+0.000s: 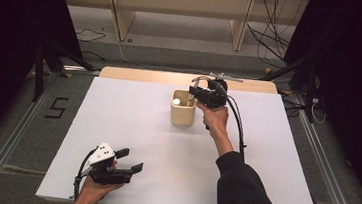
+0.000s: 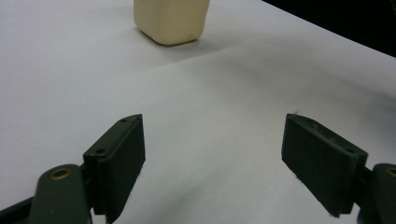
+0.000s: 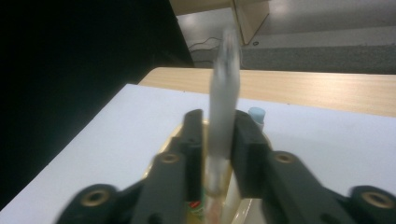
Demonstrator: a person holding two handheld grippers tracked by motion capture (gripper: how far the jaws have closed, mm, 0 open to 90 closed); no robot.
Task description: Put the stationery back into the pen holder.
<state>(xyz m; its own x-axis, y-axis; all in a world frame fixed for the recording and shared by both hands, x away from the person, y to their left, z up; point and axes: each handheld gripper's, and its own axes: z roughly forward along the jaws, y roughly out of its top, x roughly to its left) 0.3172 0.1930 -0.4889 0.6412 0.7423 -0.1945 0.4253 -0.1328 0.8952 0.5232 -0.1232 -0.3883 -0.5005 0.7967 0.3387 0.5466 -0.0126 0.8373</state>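
The right gripper (image 1: 196, 94) hangs over the beige pen holder (image 1: 182, 113) that stands toward the far edge of the white worktop (image 1: 131, 127), and in the right gripper view a slim, pale pen-like stick (image 3: 223, 93) stands between its jaws. The stick is blurred, so what exactly it is cannot be told. Its long axis runs upright, roughly in line with the holder's opening, and its lower end is already down inside the rim. The jaws sit close on either side of it, slightly apart; whether the pads press on it or have just let go cannot be told from the blur, though no clear gap shows. Other items stand in the holder beside it: a pale blue cap (image 3: 257, 113) just behind the stick, and in the high view a white round top (image 1: 176, 101) inside the holder's left side.

The left gripper (image 1: 128, 160) rests low at the near edge, well apart from the holder, with its jaws spread wide and nothing between them; from its own camera the holder (image 2: 171, 19) stands far ahead.

By my reading the stick is being dropped into the holder, so the coming move turns on keeping it vertical over the opening. The right hand (image 1: 214, 116) is much the nearer.
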